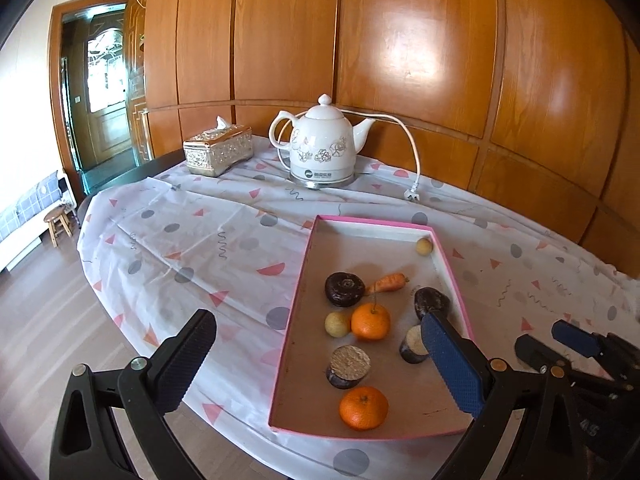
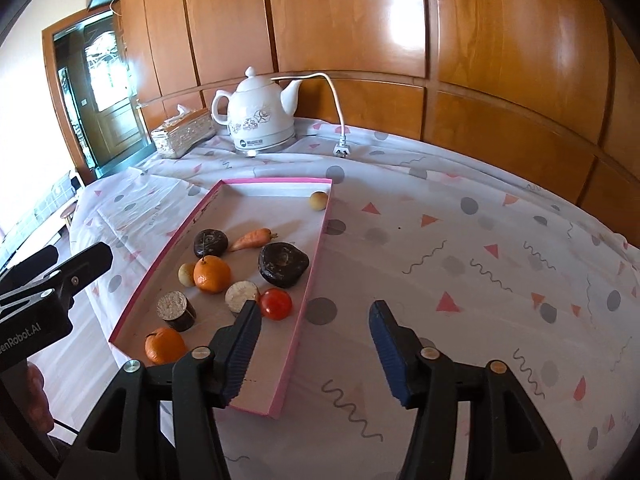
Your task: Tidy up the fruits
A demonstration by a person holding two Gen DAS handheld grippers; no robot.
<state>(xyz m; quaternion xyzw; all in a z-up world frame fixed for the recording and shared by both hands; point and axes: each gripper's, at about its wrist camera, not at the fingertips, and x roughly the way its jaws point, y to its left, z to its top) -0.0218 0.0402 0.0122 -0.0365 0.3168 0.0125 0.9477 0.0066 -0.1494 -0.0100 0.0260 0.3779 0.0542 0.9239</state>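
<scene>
A shallow pink-rimmed box (image 1: 301, 280) (image 2: 312, 272) lies on the table and holds the fruits: two oranges (image 1: 370, 321) (image 1: 363, 407) (image 2: 212, 275) (image 2: 164, 345), a small carrot (image 1: 387, 283) (image 2: 253, 239), dark round fruits (image 1: 344, 289) (image 2: 283, 264), cut dark pieces (image 1: 348, 366) (image 2: 176, 310), pale round balls (image 1: 424, 246) (image 2: 318, 201) and a red tomato (image 2: 276, 303). My left gripper (image 1: 324, 364) is open and empty above the box's near end. My right gripper (image 2: 316, 340) is open and empty over the box's right rim.
A white ceramic kettle (image 1: 324, 148) (image 2: 260, 124) with a loose cord and plug (image 1: 412, 194) stands at the back. A patterned tissue box (image 1: 218, 150) (image 2: 184, 134) sits left of it. Wooden wall panels stand behind the table. The floor drops off at left.
</scene>
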